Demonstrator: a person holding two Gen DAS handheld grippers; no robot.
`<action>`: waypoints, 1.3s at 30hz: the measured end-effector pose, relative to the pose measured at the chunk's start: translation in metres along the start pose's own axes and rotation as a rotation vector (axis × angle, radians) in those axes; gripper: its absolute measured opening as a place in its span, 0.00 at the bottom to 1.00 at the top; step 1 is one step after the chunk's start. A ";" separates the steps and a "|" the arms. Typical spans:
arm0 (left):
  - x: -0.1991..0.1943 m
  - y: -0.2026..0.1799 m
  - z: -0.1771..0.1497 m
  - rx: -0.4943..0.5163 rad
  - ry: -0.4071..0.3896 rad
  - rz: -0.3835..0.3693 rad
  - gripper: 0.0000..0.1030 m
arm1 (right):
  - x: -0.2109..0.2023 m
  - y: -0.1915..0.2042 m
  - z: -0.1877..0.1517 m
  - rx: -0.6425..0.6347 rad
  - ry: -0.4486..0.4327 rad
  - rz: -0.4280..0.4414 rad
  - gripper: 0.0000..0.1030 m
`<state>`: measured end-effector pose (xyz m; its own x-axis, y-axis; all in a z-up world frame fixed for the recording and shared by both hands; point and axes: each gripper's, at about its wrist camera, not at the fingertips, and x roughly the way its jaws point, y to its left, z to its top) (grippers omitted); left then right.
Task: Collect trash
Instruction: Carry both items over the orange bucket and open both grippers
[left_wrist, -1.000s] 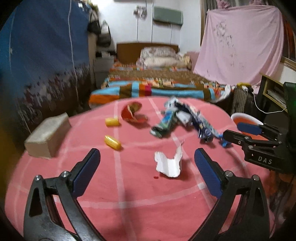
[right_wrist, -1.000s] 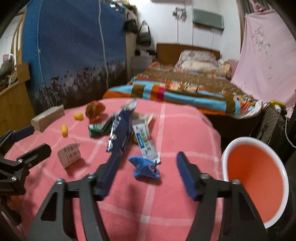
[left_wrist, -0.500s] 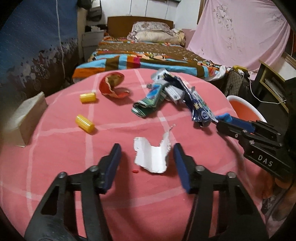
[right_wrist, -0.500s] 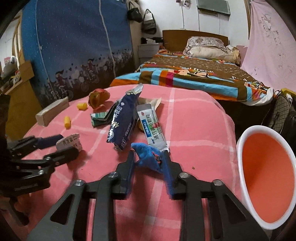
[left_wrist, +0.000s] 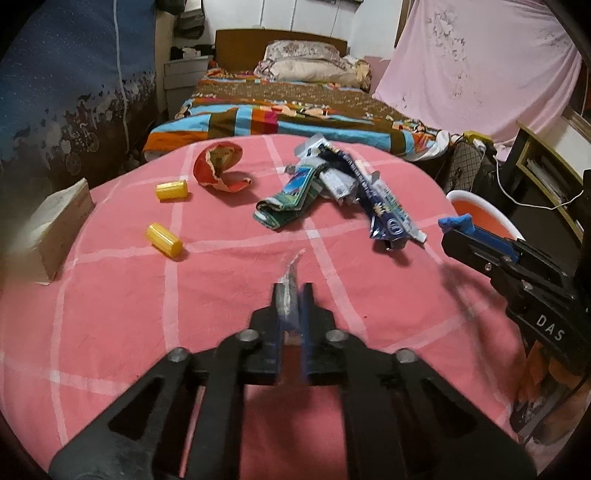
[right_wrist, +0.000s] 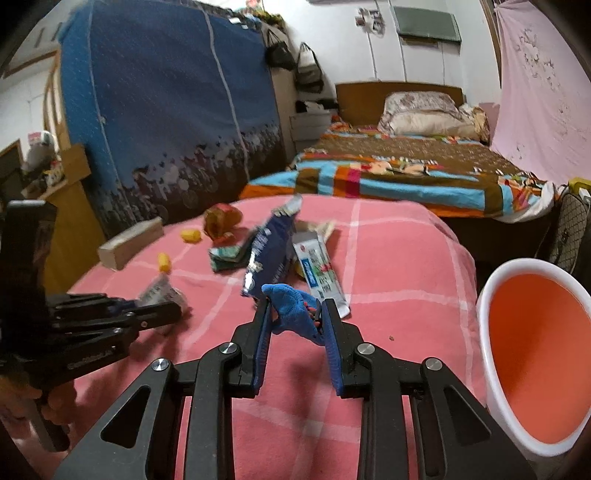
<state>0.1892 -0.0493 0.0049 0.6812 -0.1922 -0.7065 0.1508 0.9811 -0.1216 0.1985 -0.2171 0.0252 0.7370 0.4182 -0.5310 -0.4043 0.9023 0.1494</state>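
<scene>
Trash lies scattered over the pink checked tablecloth (left_wrist: 122, 314). Two pieces are already gripped. The left gripper (left_wrist: 291, 295) has its jaws pressed together on a torn white paper scrap (left_wrist: 290, 280), whose ragged tip sticks out past the fingertips above the near middle of the cloth; in the right wrist view the same scrap (right_wrist: 160, 291) shows at the tip of that gripper (right_wrist: 162, 310), toward the left edge of the cloth. The right gripper (right_wrist: 297, 314) is clamped on a crumpled blue scrap (right_wrist: 291, 302), which bulges up between its blue pads near the right edge of the cloth; from the left wrist view the scrap (left_wrist: 456, 222) pokes out of that gripper (left_wrist: 456, 230), just in front of the bin.

Farther back, around the middle of the cloth, a dark blue snack wrapper (right_wrist: 267, 254) lies touching a white sachet (right_wrist: 319, 273) and a folded green wrapper (left_wrist: 290, 201). Toward the far left sits a curled red peel-like shell (left_wrist: 219, 166), with two yellow cylindrical caps (left_wrist: 163, 240) near it, one just beside the shell and one closer in. A beige box (left_wrist: 48, 229) rests at the left edge of the cloth.

A white bin with an orange inside (right_wrist: 532, 354) stands just beyond the right edge of the cloth. Behind everything are a bed with a striped blanket (right_wrist: 402, 177), a blue fabric wardrobe (right_wrist: 166, 110) and a pink hanging sheet (left_wrist: 476, 70).
</scene>
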 end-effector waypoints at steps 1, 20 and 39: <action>-0.002 -0.001 -0.001 -0.003 -0.011 -0.002 0.00 | -0.003 0.000 0.000 0.000 -0.017 0.003 0.24; -0.043 -0.093 0.048 0.186 -0.379 -0.201 0.00 | -0.095 -0.040 0.010 -0.004 -0.477 -0.297 0.25; 0.023 -0.218 0.084 0.323 -0.197 -0.466 0.00 | -0.121 -0.177 -0.021 0.321 -0.400 -0.578 0.27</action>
<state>0.2319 -0.2700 0.0734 0.6063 -0.6318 -0.4829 0.6547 0.7413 -0.1479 0.1691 -0.4302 0.0454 0.9474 -0.1781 -0.2659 0.2365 0.9493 0.2071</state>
